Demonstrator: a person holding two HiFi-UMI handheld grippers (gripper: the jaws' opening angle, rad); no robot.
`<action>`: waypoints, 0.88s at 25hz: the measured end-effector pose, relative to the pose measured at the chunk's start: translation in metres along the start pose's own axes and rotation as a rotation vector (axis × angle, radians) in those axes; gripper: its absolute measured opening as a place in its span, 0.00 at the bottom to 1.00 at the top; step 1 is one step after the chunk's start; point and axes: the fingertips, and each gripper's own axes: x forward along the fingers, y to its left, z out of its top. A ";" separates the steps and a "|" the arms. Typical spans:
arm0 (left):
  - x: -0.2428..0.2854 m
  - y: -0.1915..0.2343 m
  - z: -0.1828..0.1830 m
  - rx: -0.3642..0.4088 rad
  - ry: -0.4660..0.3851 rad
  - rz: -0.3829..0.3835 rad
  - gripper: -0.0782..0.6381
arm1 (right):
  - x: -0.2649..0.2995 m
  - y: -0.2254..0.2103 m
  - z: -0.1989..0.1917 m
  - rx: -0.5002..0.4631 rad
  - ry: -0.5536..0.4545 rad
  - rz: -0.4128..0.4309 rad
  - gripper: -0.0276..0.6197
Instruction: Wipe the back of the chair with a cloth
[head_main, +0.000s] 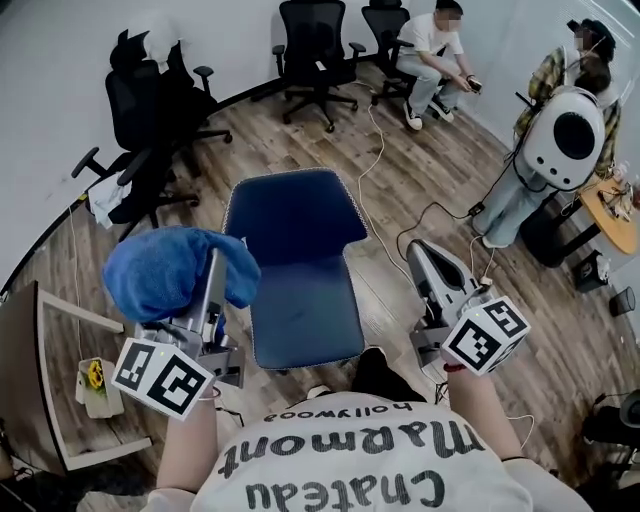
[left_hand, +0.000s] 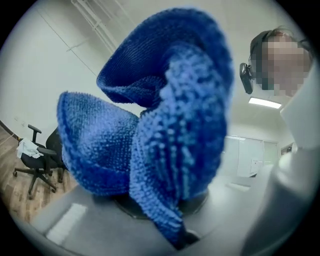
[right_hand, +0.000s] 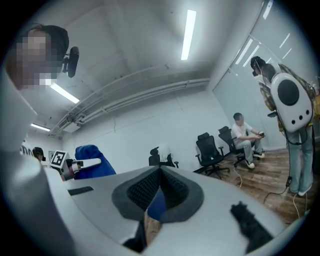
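Note:
A blue chair stands in front of me in the head view, its back farther away and its seat nearer. My left gripper is held left of the chair, shut on a bunched blue cloth. The cloth fills the left gripper view and hides most of the jaws. My right gripper is raised to the right of the chair, shut with nothing in it. In the right gripper view its closed jaws point at the far wall, with the cloth at the left.
Black office chairs line the curved wall, two more at the left. A seated person and a standing person are at the back right. Cables cross the wood floor. A wooden frame stands at the left.

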 end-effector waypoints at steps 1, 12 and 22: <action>0.005 0.001 -0.001 -0.005 -0.004 -0.003 0.16 | 0.006 -0.005 -0.001 0.003 0.007 0.006 0.07; 0.053 0.039 -0.042 -0.032 0.026 0.184 0.16 | 0.121 -0.056 -0.017 -0.012 0.147 0.205 0.07; 0.133 0.106 -0.145 -0.009 0.241 0.453 0.16 | 0.181 -0.153 -0.067 0.048 0.333 0.271 0.07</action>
